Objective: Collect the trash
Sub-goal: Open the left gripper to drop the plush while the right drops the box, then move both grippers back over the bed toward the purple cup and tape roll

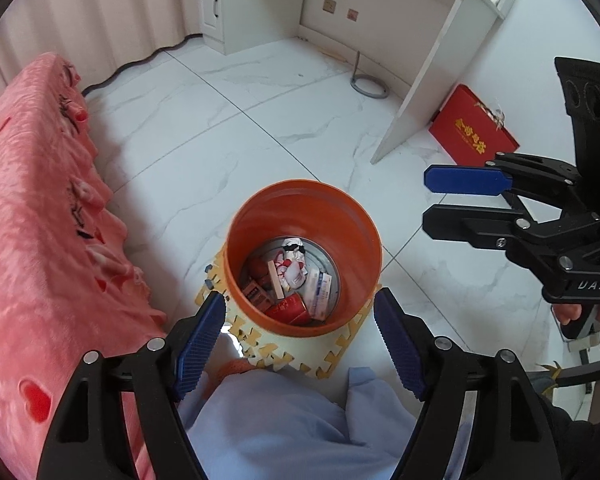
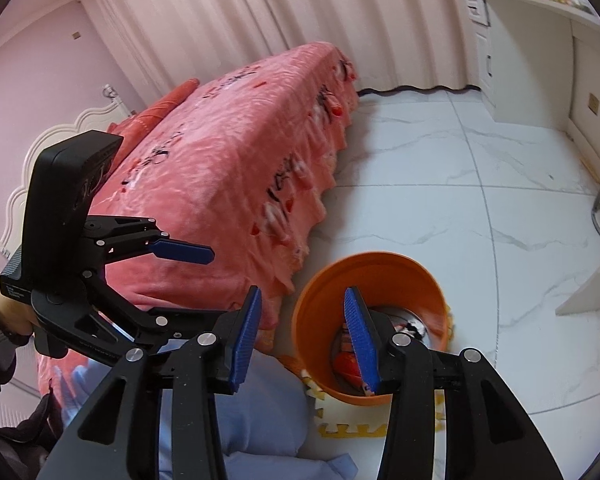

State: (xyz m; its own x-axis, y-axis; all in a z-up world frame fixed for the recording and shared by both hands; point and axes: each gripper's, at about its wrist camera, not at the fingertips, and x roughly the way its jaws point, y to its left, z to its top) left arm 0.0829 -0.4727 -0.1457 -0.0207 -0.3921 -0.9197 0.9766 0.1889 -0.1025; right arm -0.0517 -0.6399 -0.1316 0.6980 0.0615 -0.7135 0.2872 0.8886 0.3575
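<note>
Both grippers, left gripper (image 1: 300, 344) and right gripper (image 2: 302, 334), have ribbed blue fingers spread, holding nothing. Just beyond, a round orange bin (image 1: 356, 216) stands on a foam puzzle mat (image 1: 332, 354) and holds cartons, wrappers and crumpled paper (image 1: 294, 268). A plush pink bedspread (image 1: 40, 220) lies beside it.

The bin (image 1: 302, 256) looks like smooth orange plastic with a dull metal bottom, holding crumpled paper and glossy cardboard packets (image 1: 288, 308). It stands on a matt foam mat (image 1: 332, 360) over glossy marble-look floor tiles (image 1: 260, 120). The bed cover (image 2: 228, 176) is fuzzy pink cloth. The grippers' blue pads (image 1: 200, 344) are ribbed.
</note>
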